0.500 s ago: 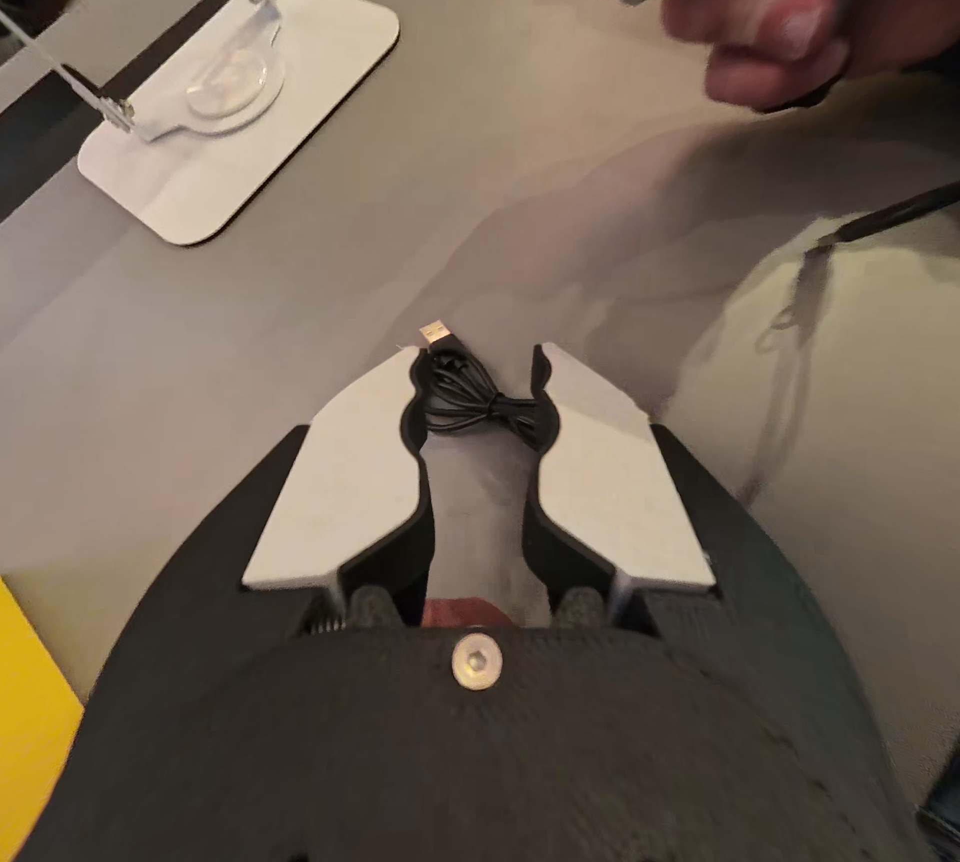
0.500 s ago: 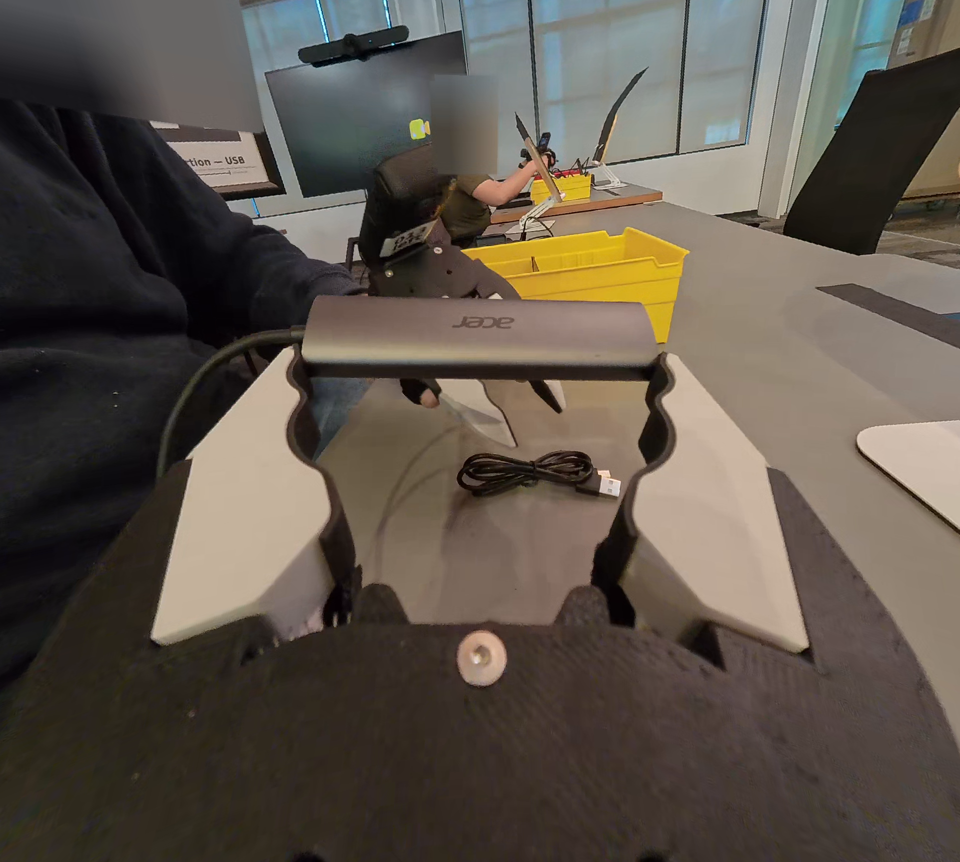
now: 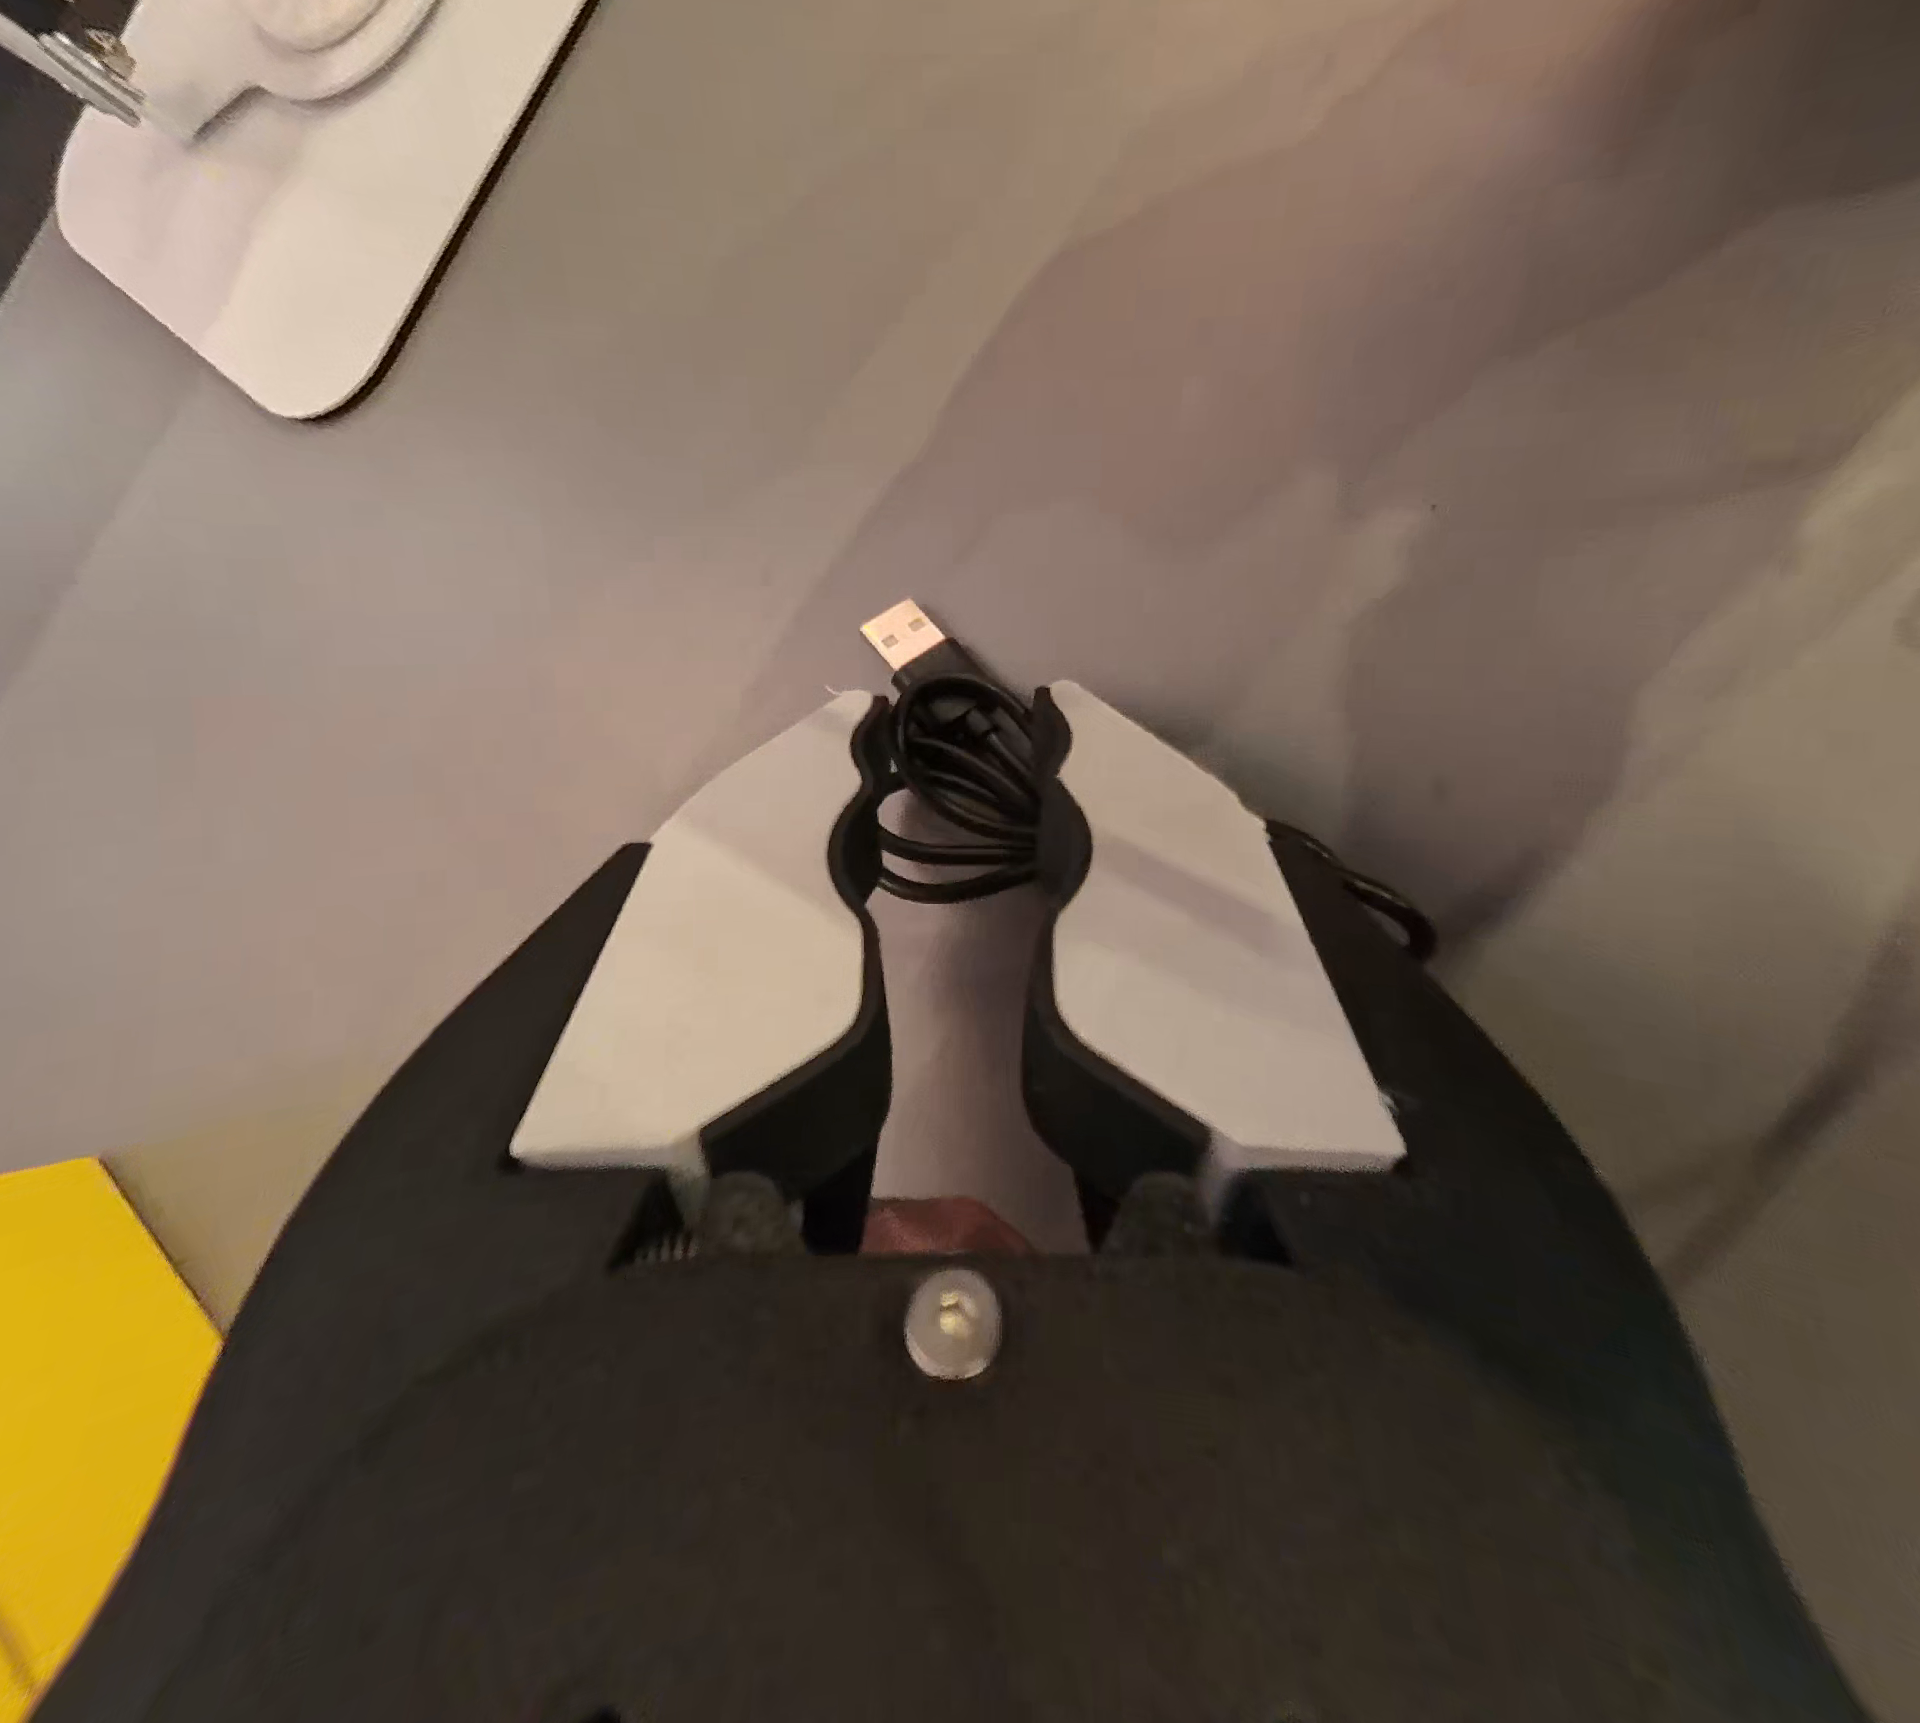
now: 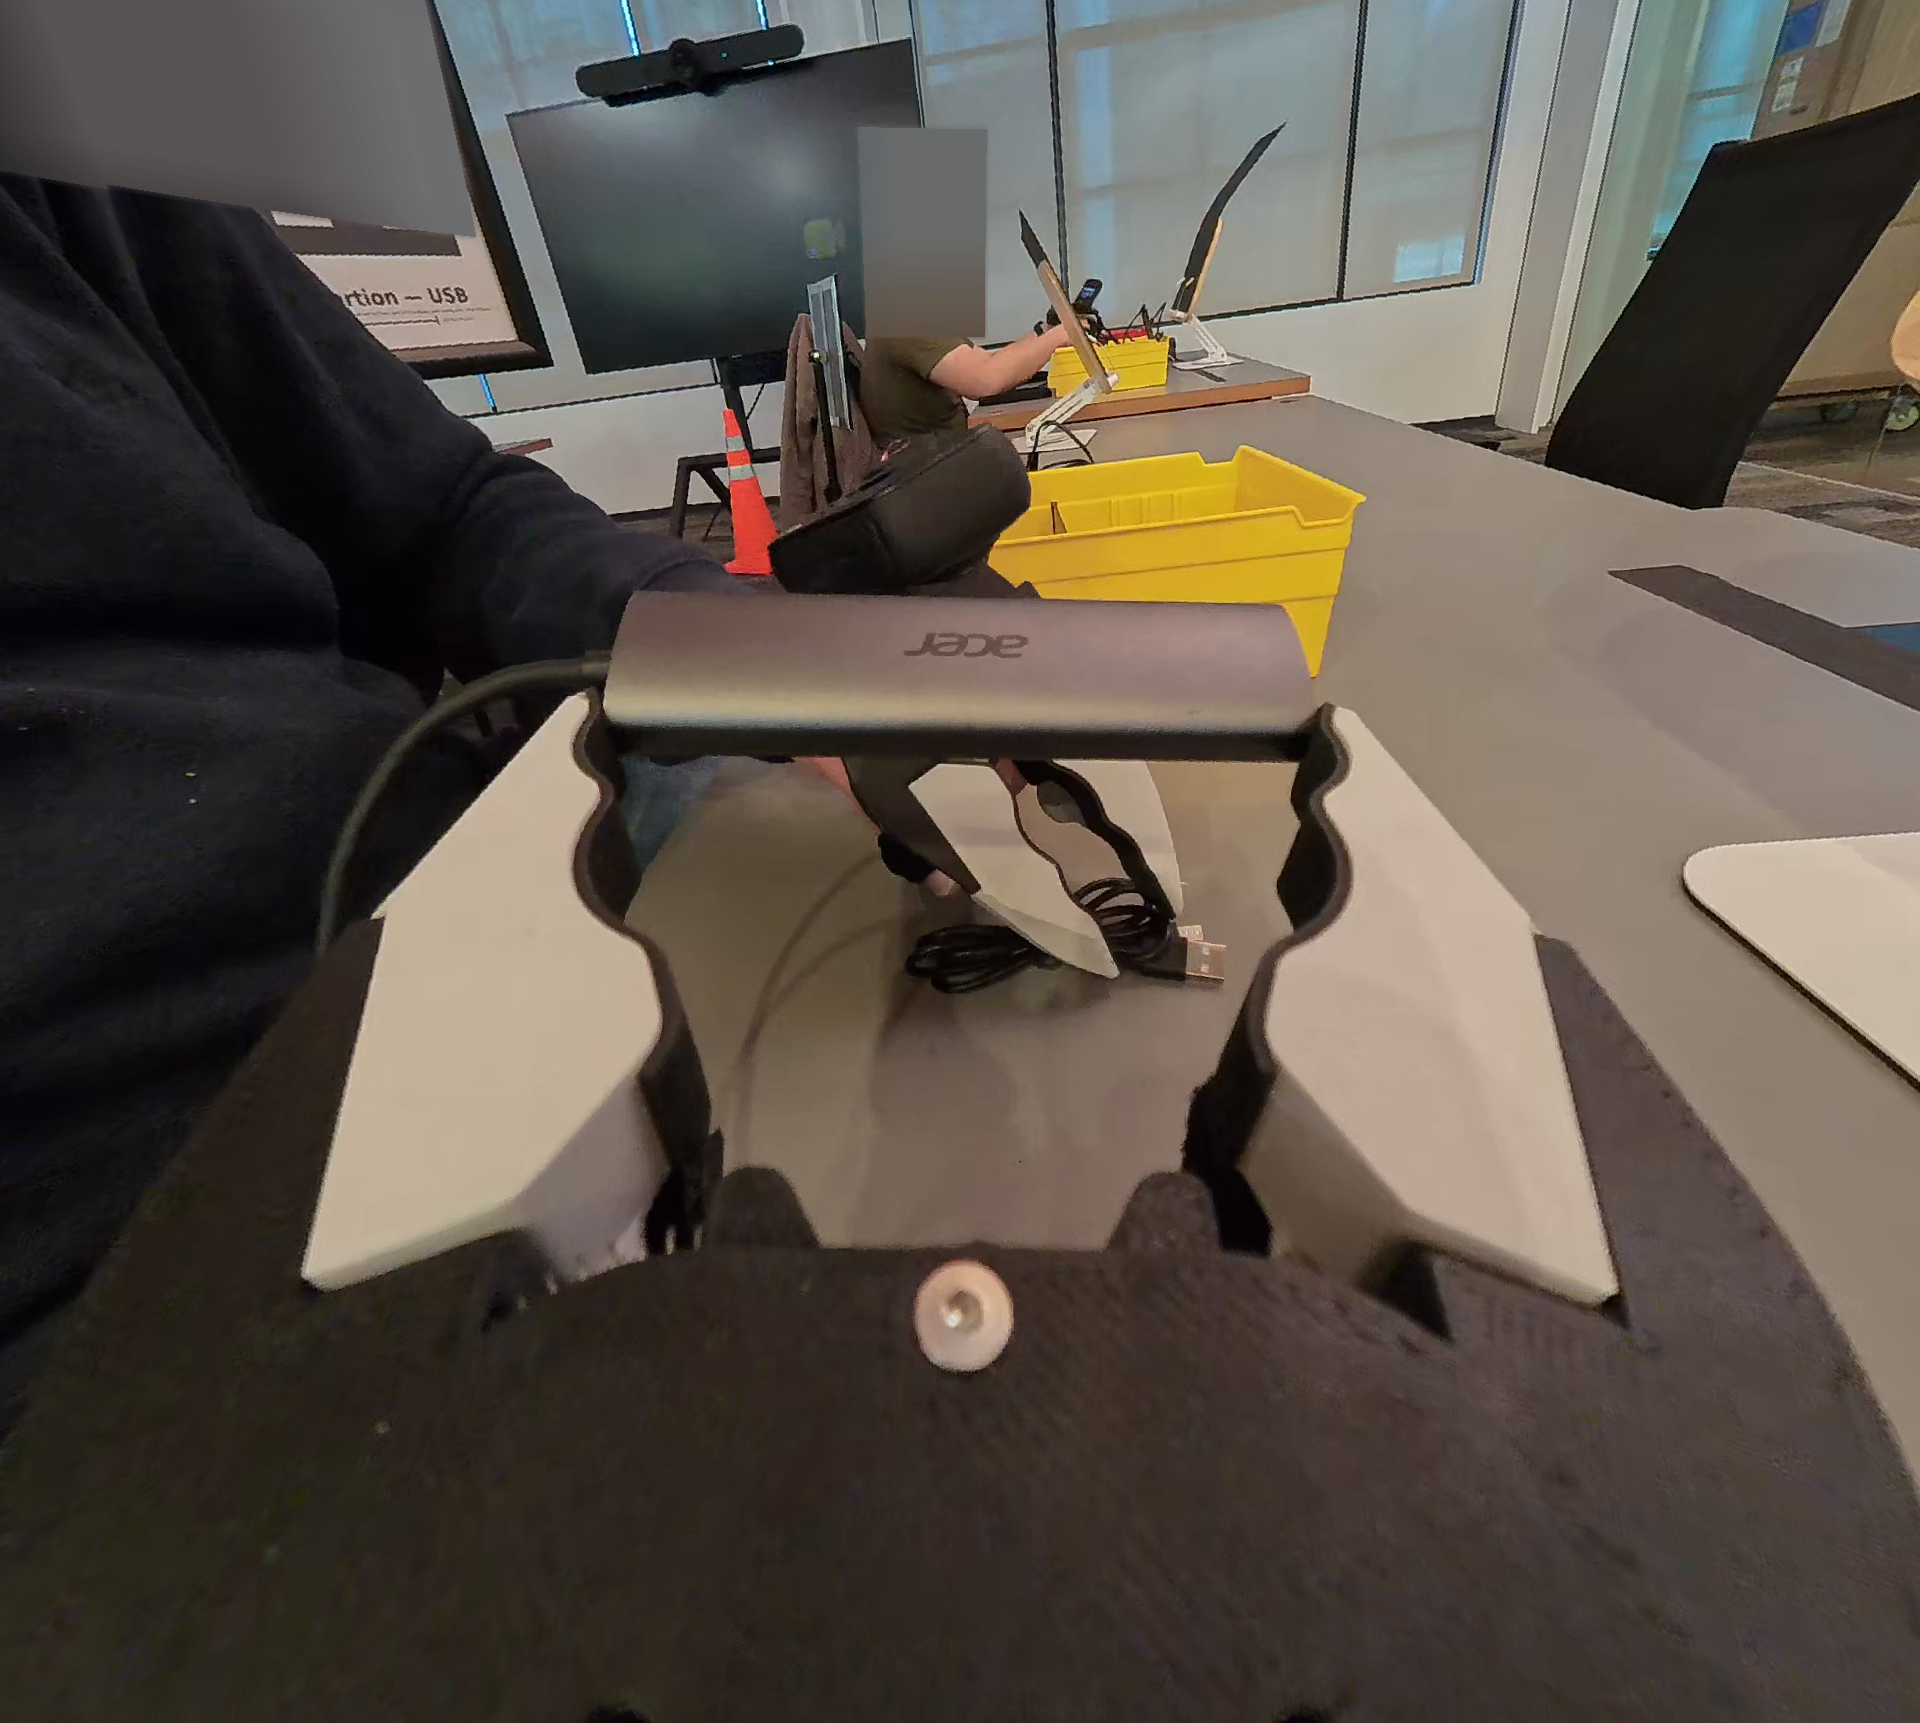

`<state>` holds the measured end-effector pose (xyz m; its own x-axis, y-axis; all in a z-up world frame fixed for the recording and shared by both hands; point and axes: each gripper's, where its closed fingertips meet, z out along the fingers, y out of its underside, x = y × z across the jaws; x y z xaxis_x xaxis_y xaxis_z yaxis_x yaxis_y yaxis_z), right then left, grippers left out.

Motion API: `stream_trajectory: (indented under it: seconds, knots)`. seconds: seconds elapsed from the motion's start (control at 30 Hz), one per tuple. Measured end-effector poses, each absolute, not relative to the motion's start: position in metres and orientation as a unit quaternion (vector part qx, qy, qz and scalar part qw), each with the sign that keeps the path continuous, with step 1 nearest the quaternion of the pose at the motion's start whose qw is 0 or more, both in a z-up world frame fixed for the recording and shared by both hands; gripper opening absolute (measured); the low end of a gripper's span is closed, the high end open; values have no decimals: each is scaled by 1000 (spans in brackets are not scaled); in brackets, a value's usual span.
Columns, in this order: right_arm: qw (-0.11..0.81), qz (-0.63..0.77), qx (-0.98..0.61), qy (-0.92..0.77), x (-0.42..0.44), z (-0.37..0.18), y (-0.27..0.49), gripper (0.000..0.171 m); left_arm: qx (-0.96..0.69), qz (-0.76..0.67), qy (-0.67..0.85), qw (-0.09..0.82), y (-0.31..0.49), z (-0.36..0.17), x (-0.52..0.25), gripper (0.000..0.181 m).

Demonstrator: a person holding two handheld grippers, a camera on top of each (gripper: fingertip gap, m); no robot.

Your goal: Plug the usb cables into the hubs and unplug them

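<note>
A black coiled usb cable (image 3: pixel 961 790) lies on the grey table (image 3: pixel 1039 271), its silver plug (image 3: pixel 904 639) pointing away past the fingertips. My left gripper (image 3: pixel 956 717) is down at the table with its jaws closed in on the bunched coil. The right wrist view shows this from the far side: the left gripper (image 4: pixel 1091 925) is over the cable (image 4: pixel 966 956), with the plug (image 4: pixel 1205 956) sticking out to the right. My right gripper (image 4: pixel 956 738) is shut on a grey usb hub (image 4: pixel 956 665), held crosswise between the fingertips above the table, its lead running off left.
A white lamp base (image 3: pixel 312 63) stands at the far left. A yellow bin (image 4: pixel 1174 541) sits behind the left gripper, and its corner (image 3: pixel 73 1341) shows in the left wrist view. A white pad (image 4: pixel 1818 925) lies at right. A person's dark sleeve (image 4: pixel 260 634) fills the left. My hands' fingertips stand some 15 cm from each other.
My left gripper has dropped closer to the table and narrowed its jaws around the cable coil, bunching it. The right gripper still holds the hub and has left the left wrist view.
</note>
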<state>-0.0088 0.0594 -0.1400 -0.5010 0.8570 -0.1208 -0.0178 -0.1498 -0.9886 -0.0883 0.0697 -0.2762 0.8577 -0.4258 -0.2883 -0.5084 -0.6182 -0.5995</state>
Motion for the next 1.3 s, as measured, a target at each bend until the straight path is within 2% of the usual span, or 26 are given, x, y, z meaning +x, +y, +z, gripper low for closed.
stream_trajectory:
  seconds: [0.27, 0.3, 0.33, 0.43, 0.6, 0.63, 0.77, 0.83, 0.93, 1.3]
  knots:
    - [330, 670, -369, -553, -6, -136, 61, 126, -896, 14, 272, 352, 68, -276, -89, 23]
    - [330, 671, -369, -552, -5, -136, 62, 126, -888, 13, 279, 366, 69, -271, -88, 1]
    - [330, 671, -369, -551, -5, -136, 62, 126, -882, 13, 278, 380, 70, -267, -89, 0]
    - [330, 673, -368, -550, -5, -135, 62, 126, -882, -29, 267, 386, 68, -262, -86, 0]
    - [333, 670, -371, -549, -4, -136, 64, 126, -884, -20, 286, 369, 64, -257, -89, 2]
    - [334, 670, -371, -549, -4, -136, 65, 126, -884, -21, 289, 366, 63, -255, -85, 14]
    - [333, 667, -371, -553, -5, -137, 63, 126, -895, 13, 298, 332, 65, -264, -70, 32]
    - [333, 666, -371, -555, -5, -138, 63, 126, -906, 70, 293, 297, 66, -281, -79, 29]
    - [335, 665, -372, -555, -4, -137, 63, 126, -917, 55, 268, 289, 67, -282, -81, 28]
    - [342, 662, -369, -556, -1, -134, 64, 126, -915, -85, 212, 334, 59, -279, -87, 22]
